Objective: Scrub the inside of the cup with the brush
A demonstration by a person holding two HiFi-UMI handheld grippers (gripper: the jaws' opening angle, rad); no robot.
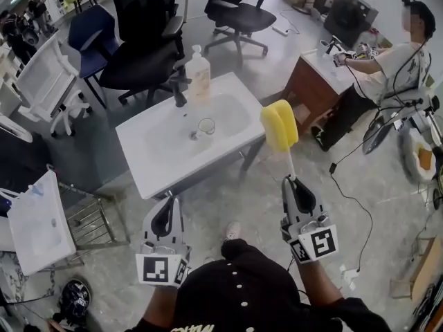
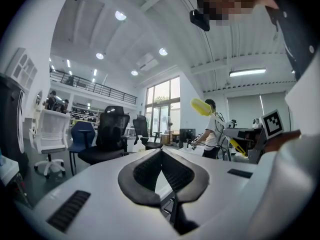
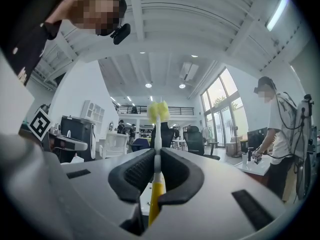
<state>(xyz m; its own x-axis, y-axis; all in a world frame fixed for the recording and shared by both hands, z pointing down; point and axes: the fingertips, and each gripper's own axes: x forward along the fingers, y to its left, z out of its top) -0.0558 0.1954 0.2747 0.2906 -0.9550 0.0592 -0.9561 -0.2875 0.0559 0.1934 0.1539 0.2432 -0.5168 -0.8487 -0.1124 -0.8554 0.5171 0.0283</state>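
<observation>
1. Starting at the left, the left gripper (image 1: 165,203) hangs near the person's body. Its jaws are clenched together on nothing. Unless they part before reaching the basin, I judge it cannot steady the cup and may knock it over.
2. Farther off stands the white sink (image 1: 149,175), well apart from both grippers. A soap bottle (image 1: 198,75) and a black tap (image 1: 180,88) stand at its far rim. A careless sweep over the basin could clip either.
3. The cup (image 1: 206,126) stands upright in the basin, just beside the drain. It is small, clear glass, and looks empty, though that is hard to tell. It looks light, so on the smooth basin it would probably slide or tip if the brush pushed in with nothing holding it. Its clear rim against the white is also easy to misjudge.
4. At the right, the right gripper (image 1: 296,183) is grasping the brush (image 1: 279,124) by its thin stem, with a yellow sponge head at the far end. The head may fit the cup's mouth tightly, and the slim stem could swivel between the pads under pressure.
</observation>
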